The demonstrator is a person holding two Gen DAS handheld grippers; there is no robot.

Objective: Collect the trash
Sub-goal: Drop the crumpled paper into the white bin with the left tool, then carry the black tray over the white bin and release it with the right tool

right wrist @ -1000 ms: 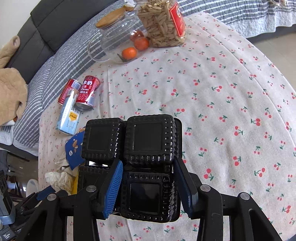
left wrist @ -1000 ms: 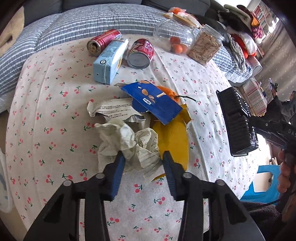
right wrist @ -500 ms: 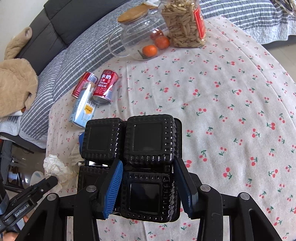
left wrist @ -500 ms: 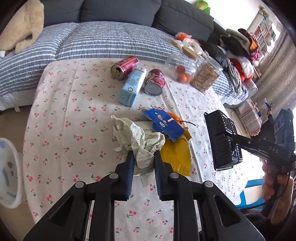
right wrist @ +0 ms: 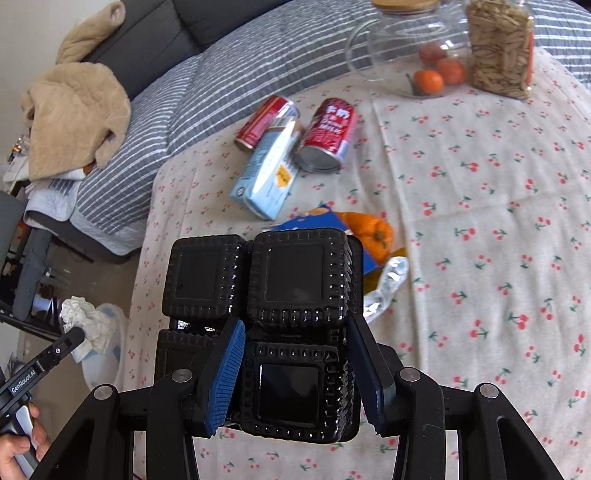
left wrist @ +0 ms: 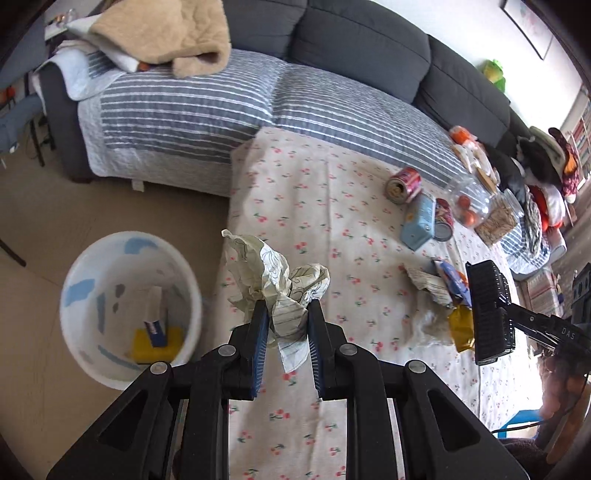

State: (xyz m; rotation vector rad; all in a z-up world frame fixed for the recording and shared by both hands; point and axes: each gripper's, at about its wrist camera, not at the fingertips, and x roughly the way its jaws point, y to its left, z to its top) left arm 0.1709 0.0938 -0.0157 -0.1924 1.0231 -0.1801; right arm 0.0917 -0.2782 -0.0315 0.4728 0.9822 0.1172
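Observation:
My left gripper (left wrist: 284, 314) is shut on a crumpled paper wad (left wrist: 277, 277), held in the air over the table's left edge, just right of the white waste bin (left wrist: 79, 266) on the floor. The bin holds a yellow and a blue item. In the right wrist view my right gripper (right wrist: 295, 332) is shut on a black plastic compartment tray (right wrist: 295, 273) above the table. On the cherry-print tablecloth (right wrist: 480, 184) lie two red cans (right wrist: 330, 129), a light-blue carton (right wrist: 267, 173), a blue wrapper (right wrist: 321, 221), orange peel (right wrist: 369, 230) and a foil wrapper (right wrist: 388, 280).
A glass jar with oranges (right wrist: 428, 79) and a jar of seeds (right wrist: 498, 48) stand at the table's far side. A grey sofa with a striped quilt (left wrist: 221, 110) and a beige blanket (left wrist: 166, 33) borders the table. Bare floor surrounds the bin.
My left gripper closed on the paper wad, lifted it off the table and carried it left toward the bin. The right gripper, still holding the black tray, shifted across the table.

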